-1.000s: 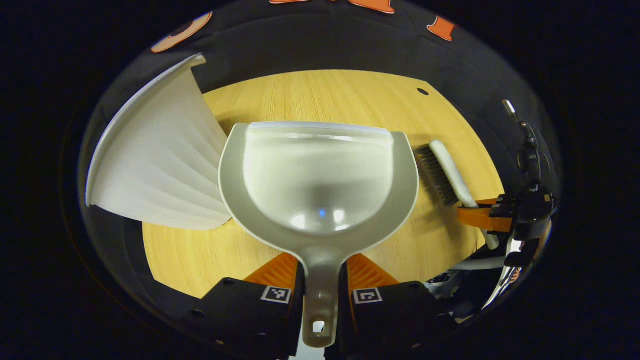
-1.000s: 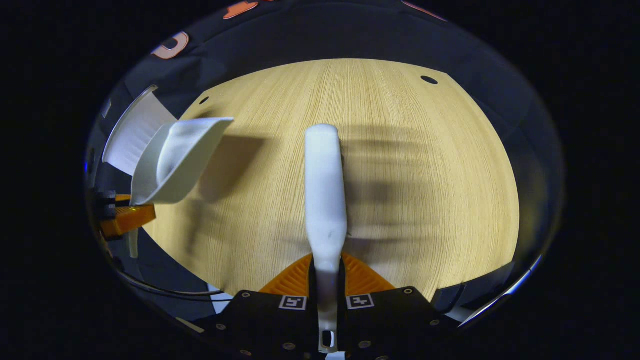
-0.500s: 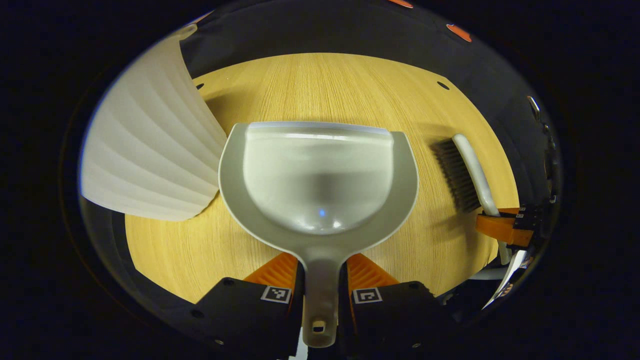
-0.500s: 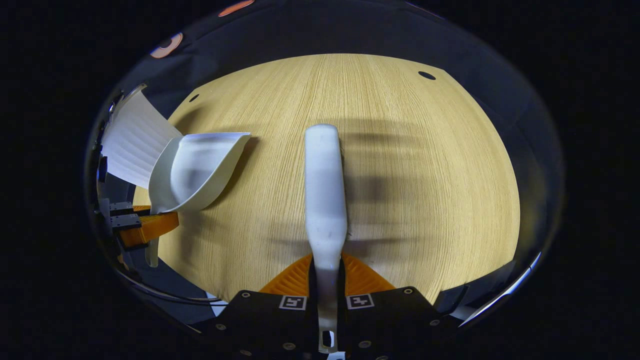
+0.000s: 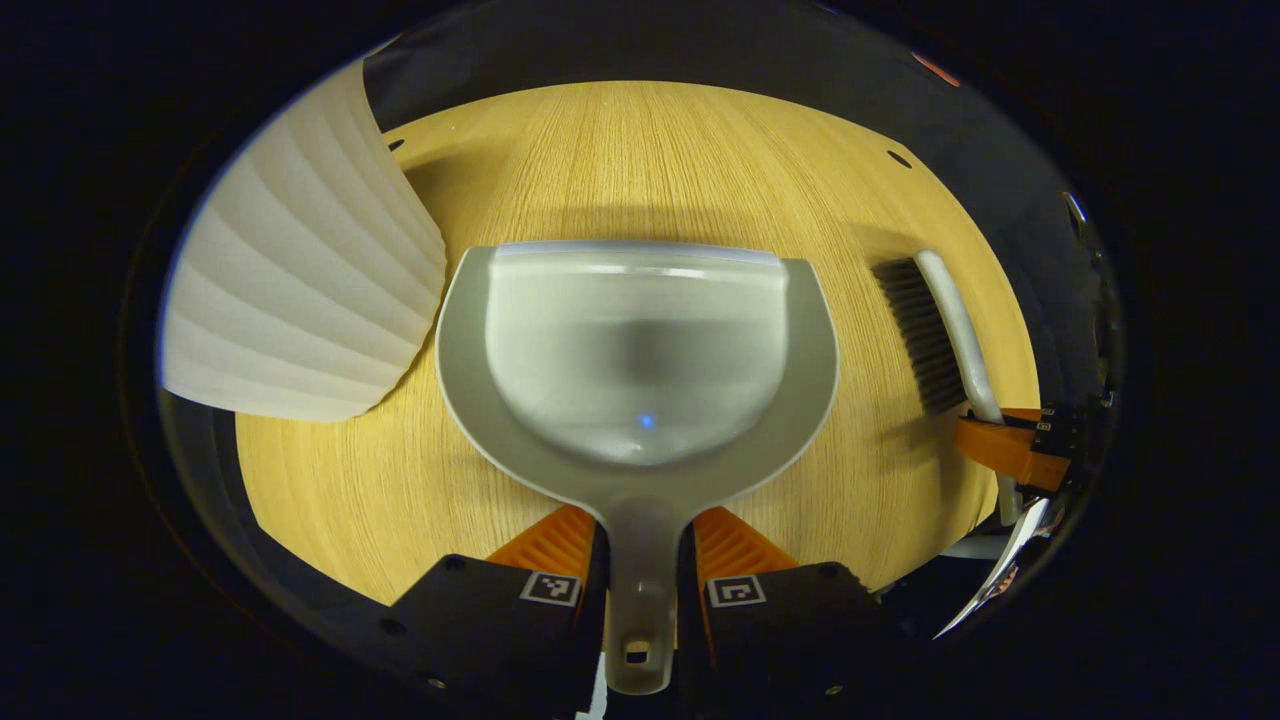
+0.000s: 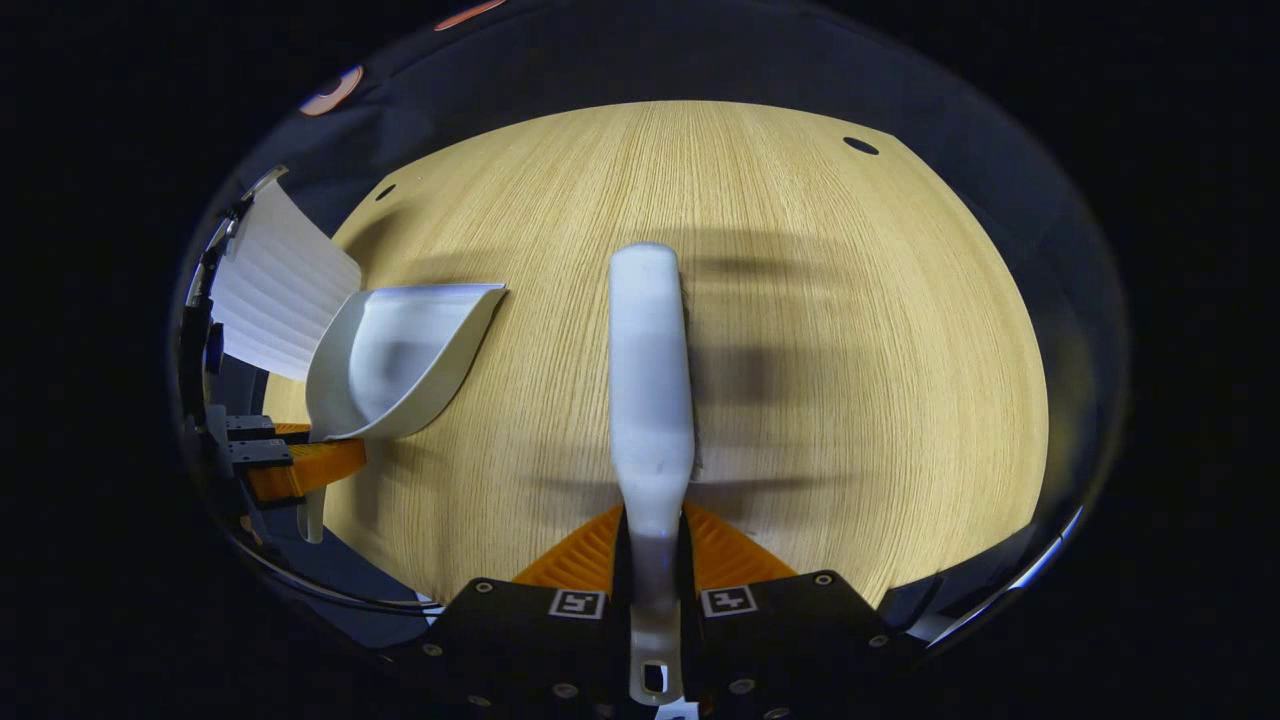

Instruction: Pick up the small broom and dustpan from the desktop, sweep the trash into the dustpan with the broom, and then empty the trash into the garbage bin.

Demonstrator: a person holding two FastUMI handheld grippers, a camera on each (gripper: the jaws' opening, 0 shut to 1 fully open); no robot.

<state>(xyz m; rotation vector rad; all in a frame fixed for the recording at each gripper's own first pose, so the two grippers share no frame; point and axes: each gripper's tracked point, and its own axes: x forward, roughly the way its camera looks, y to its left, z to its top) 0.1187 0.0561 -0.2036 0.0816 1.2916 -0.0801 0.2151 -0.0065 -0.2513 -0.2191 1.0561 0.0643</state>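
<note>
A grey dustpan (image 5: 640,350) fills the middle of the left gripper view, its bowl empty. My left gripper (image 5: 640,545) is shut on its handle. In the right gripper view the dustpan (image 6: 400,350) hangs low over the wooden table (image 6: 850,350) at the left, lip close to the surface, with the left gripper (image 6: 300,465) behind it. A white broom (image 6: 650,370) points forward, bristles down, and my right gripper (image 6: 652,545) is shut on its handle. The broom (image 5: 945,330) and right gripper (image 5: 1005,450) sit to the dustpan's right.
A white ribbed garbage bin (image 5: 300,300) stands at the table's left edge, just left of the dustpan, and shows as the bin (image 6: 275,290) behind it. Small dark holes mark the table's far corners (image 6: 860,146). Bare wood lies ahead of the broom.
The dustpan has come away from the bin and dropped lower toward the tabletop. The bin has slid up and left in the left gripper view. The broom has barely moved.
</note>
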